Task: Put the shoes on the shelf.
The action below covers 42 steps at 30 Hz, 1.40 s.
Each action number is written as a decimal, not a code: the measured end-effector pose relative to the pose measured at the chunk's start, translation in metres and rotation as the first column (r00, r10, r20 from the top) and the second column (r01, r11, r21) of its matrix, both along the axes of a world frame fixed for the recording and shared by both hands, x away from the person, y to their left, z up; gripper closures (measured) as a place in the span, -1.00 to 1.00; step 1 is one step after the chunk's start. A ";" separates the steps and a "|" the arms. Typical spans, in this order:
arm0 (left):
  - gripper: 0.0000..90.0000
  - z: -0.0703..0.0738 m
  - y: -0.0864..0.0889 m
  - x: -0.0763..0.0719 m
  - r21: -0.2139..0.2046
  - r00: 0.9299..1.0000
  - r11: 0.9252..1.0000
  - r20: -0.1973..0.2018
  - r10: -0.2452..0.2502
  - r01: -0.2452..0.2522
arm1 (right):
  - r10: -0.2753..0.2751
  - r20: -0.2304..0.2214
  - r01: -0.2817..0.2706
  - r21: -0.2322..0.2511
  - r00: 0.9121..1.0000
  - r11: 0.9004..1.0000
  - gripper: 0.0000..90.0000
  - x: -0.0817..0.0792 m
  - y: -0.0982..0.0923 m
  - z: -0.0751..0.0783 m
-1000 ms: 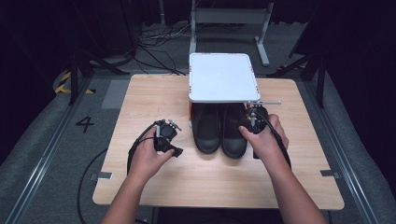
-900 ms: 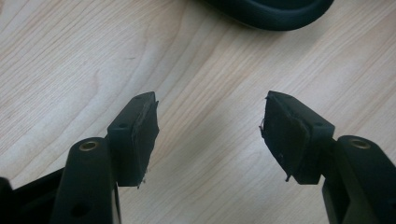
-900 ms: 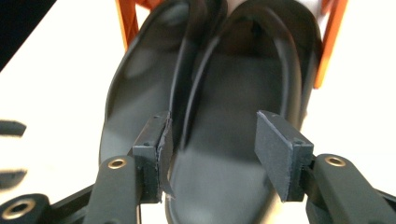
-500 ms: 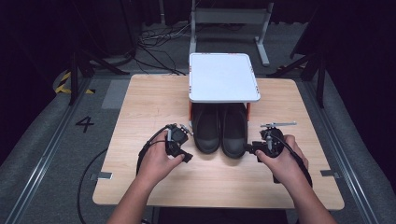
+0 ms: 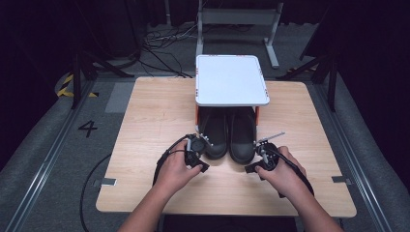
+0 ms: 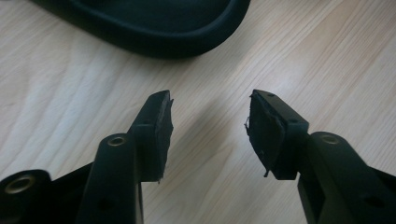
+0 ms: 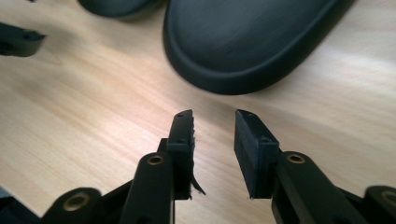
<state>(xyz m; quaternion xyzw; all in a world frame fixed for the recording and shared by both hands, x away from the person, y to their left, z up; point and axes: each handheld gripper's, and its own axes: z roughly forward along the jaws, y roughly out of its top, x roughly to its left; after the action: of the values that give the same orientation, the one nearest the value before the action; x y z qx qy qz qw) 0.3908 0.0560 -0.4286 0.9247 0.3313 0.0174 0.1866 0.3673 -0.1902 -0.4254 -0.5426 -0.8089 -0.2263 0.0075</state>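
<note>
Dark floor with cables and rails surrounds a wooden table [image 5: 145,121], seen whole from the high view. On it stand two black boots [image 5: 227,135], side by side, heels under a white stand [image 5: 232,79], toes toward the person. That view places the left gripper [image 5: 197,153] just beside the left boot's toe and the right gripper [image 5: 261,159] just beside the right boot's toe, one in each hand; how wide the jaws stand cannot be read from there.

The left gripper [image 6: 210,121] view shows it: jaws partly open, having just been closing, bare wood between them, one boot toe [image 6: 159,28] ahead and apart. The right gripper [image 7: 214,133] view shows a narrower gap, jaws also just closing on nothing, with the right boot's toe [image 7: 252,42] near ahead and a second toe [image 7: 116,7] at the top left.
</note>
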 end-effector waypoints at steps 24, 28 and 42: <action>0.47 -0.017 -0.035 0.019 0.003 1.000 1.000 0.030 0.008 -0.009 | -0.080 0.078 0.084 -0.046 0.994 0.995 0.85 0.020 0.015 -0.015; 0.47 -0.016 -0.033 0.025 -0.004 0.998 0.999 0.041 0.038 -0.038 | -0.095 0.097 0.098 -0.028 0.991 0.995 0.85 0.029 0.013 -0.013; 0.47 -0.016 -0.050 0.028 -0.015 0.999 0.999 0.013 0.035 -0.034 | -0.090 0.065 0.090 0.015 0.994 0.996 0.87 0.041 0.011 -0.007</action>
<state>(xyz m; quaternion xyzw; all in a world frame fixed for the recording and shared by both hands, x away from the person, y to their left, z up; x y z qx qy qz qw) 0.4186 0.0057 -0.4445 0.9173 0.3462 0.0240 0.1953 0.4080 -0.1792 -0.4322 -0.5707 -0.7821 -0.2490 -0.0262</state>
